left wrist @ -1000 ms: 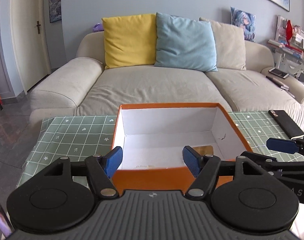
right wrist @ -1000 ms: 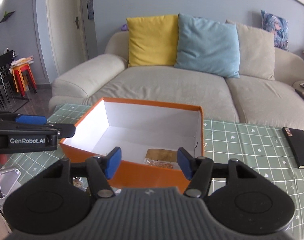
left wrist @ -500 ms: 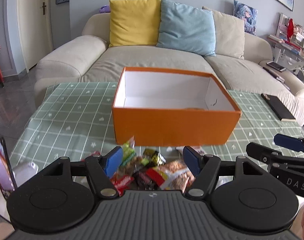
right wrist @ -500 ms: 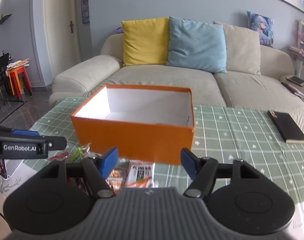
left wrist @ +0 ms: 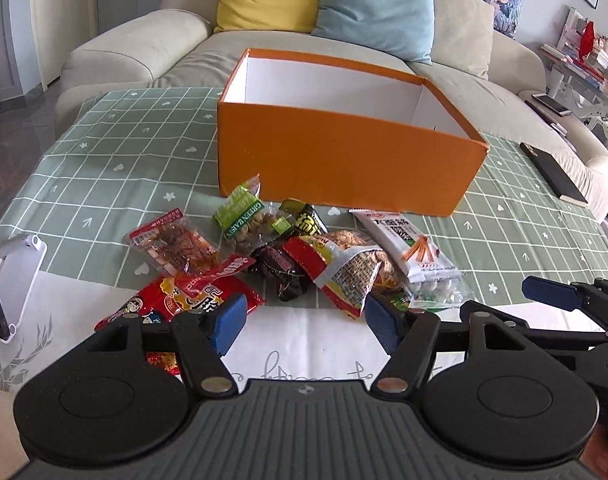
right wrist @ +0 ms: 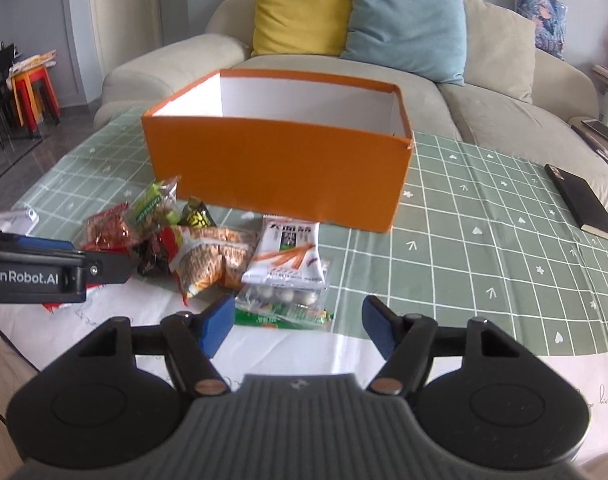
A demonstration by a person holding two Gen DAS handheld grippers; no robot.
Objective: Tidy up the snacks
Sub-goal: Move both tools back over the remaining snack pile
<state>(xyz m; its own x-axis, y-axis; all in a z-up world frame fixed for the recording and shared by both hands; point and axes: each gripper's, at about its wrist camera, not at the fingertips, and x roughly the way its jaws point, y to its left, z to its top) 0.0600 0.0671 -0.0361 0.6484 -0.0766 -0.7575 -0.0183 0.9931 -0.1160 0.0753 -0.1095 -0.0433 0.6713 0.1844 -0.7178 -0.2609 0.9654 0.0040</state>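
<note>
Both my grippers, left (left wrist: 304, 318) and right (right wrist: 297, 322), tilt downward, fingers released and empty; snack pile (left wrist: 287, 256) lies just ahead, before the orange box (left wrist: 344, 160).

The near wall of the orange box (left wrist: 344, 160) hides its floor in both views, so whatever lies inside cannot be told. In the snack pile (left wrist: 287, 256) the packets overlap: the dark wrapper (left wrist: 281, 276) lies half under a red and yellow bag (left wrist: 332, 268), and the print on most packets is too small to read. The left tool (left wrist: 301, 320) covers the near end of the red packet (left wrist: 175, 300), and the right tool (right wrist: 295, 324) hides part of the green packet (right wrist: 279, 318). A white stand (left wrist: 17, 276) is cut off by the left edge of the left wrist view. The black book (right wrist: 584, 204) runs to the right edge of the right wrist view. The lower corners of both views are dark.
</note>
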